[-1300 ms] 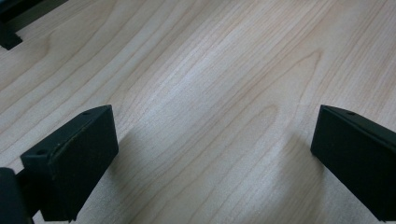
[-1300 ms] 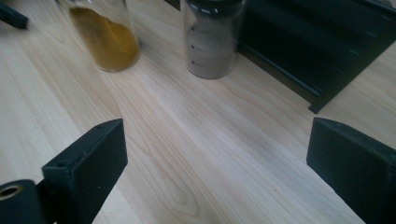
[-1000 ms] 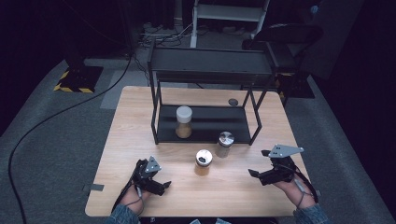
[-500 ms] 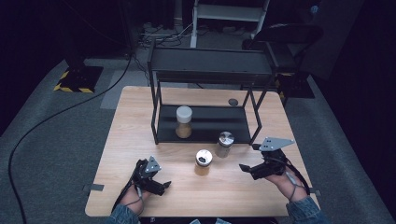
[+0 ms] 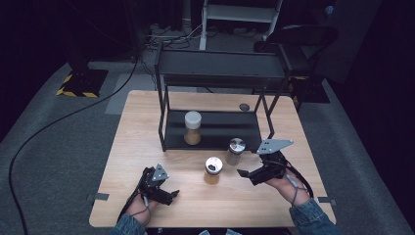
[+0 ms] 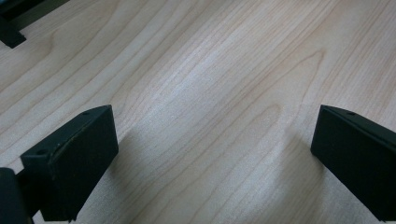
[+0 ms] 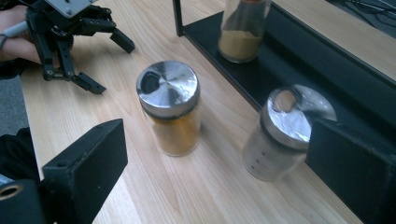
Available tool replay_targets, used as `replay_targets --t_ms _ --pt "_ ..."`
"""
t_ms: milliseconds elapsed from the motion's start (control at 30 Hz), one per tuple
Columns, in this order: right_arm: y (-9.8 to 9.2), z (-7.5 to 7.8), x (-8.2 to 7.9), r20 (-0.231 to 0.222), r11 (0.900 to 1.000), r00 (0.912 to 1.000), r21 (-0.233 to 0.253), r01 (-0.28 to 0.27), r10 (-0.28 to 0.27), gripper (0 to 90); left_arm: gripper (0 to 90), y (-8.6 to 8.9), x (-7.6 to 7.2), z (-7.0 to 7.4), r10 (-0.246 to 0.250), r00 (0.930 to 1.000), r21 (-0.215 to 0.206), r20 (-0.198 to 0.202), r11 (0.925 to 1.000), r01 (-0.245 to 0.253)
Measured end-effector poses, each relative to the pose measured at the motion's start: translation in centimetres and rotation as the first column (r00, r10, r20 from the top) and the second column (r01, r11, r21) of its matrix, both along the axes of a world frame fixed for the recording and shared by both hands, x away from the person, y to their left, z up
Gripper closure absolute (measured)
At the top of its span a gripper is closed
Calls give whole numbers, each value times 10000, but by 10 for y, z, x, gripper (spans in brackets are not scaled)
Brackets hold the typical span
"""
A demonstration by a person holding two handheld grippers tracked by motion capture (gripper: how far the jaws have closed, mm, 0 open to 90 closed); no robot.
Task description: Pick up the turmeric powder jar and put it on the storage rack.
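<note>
Jars are what I face: one amber-filled (image 7: 169,109) stands on the table (image 5: 147,127) in front of the rack (image 5: 215,129), one pale (image 7: 285,135) beside it at the rack's edge. Glass with steel lids, so probably hard, slick and breakable (I'd pinch mid-body, below the lid). My right gripper (image 5: 250,173) is spread wide toward them; my left gripper (image 5: 166,193), also spread, sits low over bare wood. Dark room around.

Overhead light pools on the pale desk (image 5: 147,147) while the surrounding floor sinks into near-black; the high view is soft and grainy; close up, a broad sheen washes the wood grain; steel jar lids (image 7: 168,88) catch glare; the nearer jar (image 7: 285,135) smears with blur; soft shadows under the claws.
</note>
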State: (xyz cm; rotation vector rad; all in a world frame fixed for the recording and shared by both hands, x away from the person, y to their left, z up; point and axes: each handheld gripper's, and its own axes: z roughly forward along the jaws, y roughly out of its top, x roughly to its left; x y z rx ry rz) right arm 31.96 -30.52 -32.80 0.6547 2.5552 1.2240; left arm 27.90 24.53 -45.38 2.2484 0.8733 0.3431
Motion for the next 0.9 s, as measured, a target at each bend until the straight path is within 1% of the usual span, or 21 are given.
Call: replay_targets --t_ms 600,900 --pt "33 3 10 -10 9980 9980 34 -630 630 50 6 0 0 0 -5 10000 -2 0 10000 5" --pt "52 1 16 -63 9964 9964 -81 -843 842 50 6 0 0 0 -20 10000 6 -4 10000 20"
